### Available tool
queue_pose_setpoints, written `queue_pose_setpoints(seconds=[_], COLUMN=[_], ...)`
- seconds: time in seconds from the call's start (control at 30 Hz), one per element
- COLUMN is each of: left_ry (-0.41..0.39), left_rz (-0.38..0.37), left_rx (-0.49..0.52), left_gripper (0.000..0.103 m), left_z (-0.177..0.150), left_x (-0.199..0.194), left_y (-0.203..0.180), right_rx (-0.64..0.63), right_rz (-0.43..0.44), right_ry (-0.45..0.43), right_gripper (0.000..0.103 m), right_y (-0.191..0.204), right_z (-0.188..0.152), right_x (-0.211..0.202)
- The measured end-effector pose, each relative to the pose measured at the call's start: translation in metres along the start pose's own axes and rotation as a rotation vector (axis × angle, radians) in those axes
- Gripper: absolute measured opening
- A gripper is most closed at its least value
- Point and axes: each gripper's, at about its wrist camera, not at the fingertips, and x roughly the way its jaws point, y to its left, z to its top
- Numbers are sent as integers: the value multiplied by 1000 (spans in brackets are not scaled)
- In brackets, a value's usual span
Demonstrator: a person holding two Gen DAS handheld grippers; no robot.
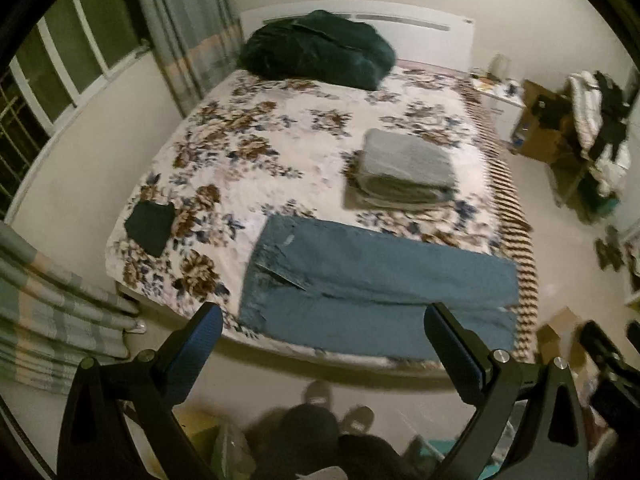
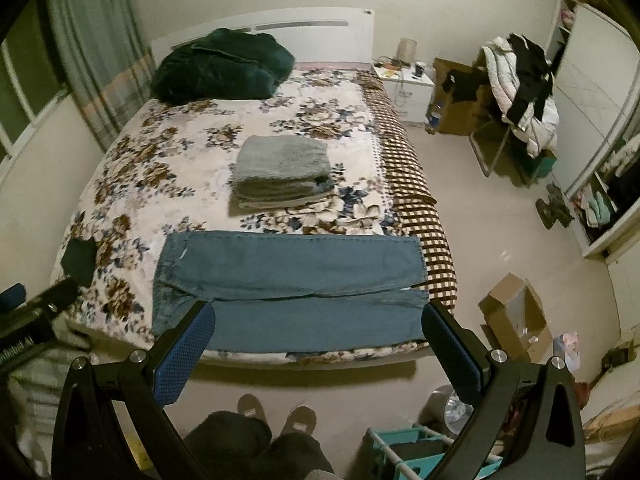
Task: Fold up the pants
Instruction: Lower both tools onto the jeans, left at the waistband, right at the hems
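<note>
Blue jeans (image 1: 376, 280) lie flat along the near edge of the bed, one leg folded over the other, waist to the left; they also show in the right wrist view (image 2: 292, 284). My left gripper (image 1: 324, 320) is open and empty, held above the floor in front of the bed. My right gripper (image 2: 318, 320) is open and empty too, at about the same height. The left gripper shows at the left edge of the right wrist view (image 2: 36, 304), and the right gripper shows at the right edge of the left wrist view (image 1: 612, 344).
A stack of folded grey clothes (image 2: 282, 174) sits mid-bed on the floral blanket (image 2: 160, 152). A dark green bundle (image 2: 220, 66) lies by the headboard, a small dark cloth (image 2: 80, 256) at the bed's left edge. A cardboard box (image 2: 516, 316) and a teal rack (image 2: 424, 452) stand on the floor.
</note>
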Motion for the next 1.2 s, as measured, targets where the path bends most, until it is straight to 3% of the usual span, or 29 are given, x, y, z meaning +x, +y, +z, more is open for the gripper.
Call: queue_pose_setpoints(seconds=[0.27,0.43,0.63,0.7,0.9,1.07,1.2], left_ry=[66,173,295,357,531,645,673], left_rz=[82,119,185,196,209,215,163], left_rx=[-10,8,8,-16,-101,-219,-373], left_gripper=[103,103,103,103,103,103,103], left_z=[66,105,127,130,122,106,92], left_x=[142,271,426,483,603,661,671], left_y=[-13,-32,-43,-43,-41,-23,-2], right_rx=[131,228,393,448,598,741,828], right_rz=[-42,-110,-157,-176,-224,-241,-234], right_ry=[73,161,290,325,445,517,540], right_gripper=[103,103,103,103,103,103,103], right_y=[-27,-31,-54,-71,-110,-138,-151], right_z=[69,108,131,128,106,75,57], right_x=[170,314,493,547,665,722,751])
